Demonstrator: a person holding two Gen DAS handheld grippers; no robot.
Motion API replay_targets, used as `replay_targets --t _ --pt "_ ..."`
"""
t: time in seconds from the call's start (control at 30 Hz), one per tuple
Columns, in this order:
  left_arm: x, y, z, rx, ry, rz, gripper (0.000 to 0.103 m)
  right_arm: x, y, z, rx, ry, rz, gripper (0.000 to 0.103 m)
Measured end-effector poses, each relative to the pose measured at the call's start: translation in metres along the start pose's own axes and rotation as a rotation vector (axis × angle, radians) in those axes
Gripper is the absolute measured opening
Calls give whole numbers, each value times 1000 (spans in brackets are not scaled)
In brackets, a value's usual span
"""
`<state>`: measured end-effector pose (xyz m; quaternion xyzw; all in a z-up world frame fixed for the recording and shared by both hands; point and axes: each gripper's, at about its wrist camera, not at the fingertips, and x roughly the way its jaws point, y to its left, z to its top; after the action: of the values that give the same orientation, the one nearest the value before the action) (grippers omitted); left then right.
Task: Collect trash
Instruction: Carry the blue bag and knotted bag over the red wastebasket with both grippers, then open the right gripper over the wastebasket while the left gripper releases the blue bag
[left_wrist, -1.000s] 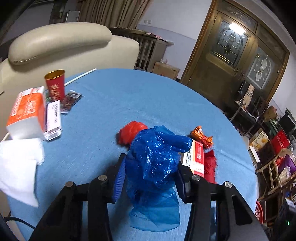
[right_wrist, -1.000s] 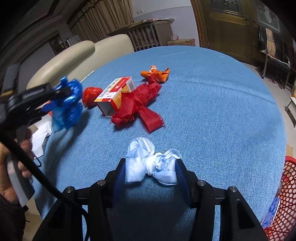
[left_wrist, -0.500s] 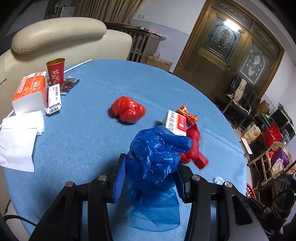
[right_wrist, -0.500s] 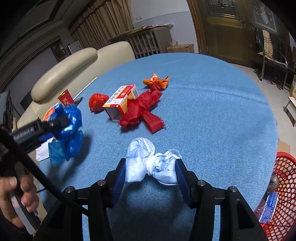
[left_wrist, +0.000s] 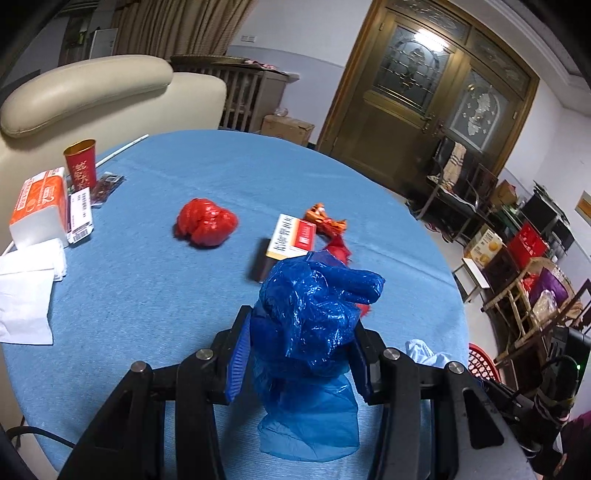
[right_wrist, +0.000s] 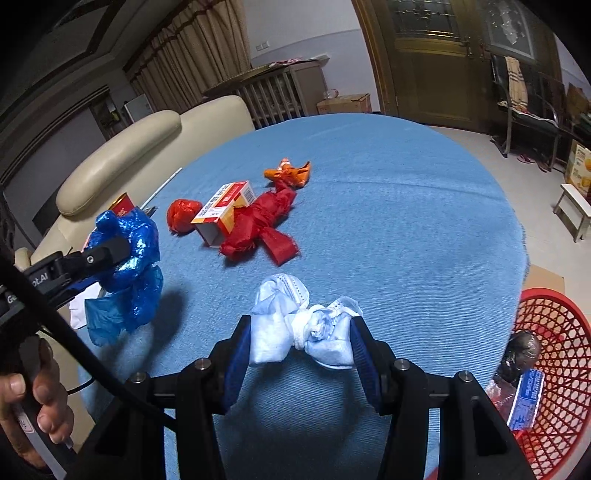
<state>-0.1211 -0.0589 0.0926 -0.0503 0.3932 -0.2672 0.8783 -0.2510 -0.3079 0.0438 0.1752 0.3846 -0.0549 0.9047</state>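
Above the blue-clothed table, a light, crushable blue plastic bag is clamped mid-bundle by the left gripper — a soft crumpled mask likewise by the right gripper.

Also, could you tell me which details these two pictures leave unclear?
- Red plastic mesh basket: right wrist view, cut off by the picture's edge; contents only partly visible.
- Red frayed fabric bundle: left wrist view, mostly hidden behind the crumpled blue plastic bag.
- Print on the red-and-white carton: too small to read.
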Motion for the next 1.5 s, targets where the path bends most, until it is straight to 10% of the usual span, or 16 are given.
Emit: replay_targets --t 1.5 --pt "21 -217 -47 384 117 -319 49 -98 -213 -56 416 -121 -301 55"
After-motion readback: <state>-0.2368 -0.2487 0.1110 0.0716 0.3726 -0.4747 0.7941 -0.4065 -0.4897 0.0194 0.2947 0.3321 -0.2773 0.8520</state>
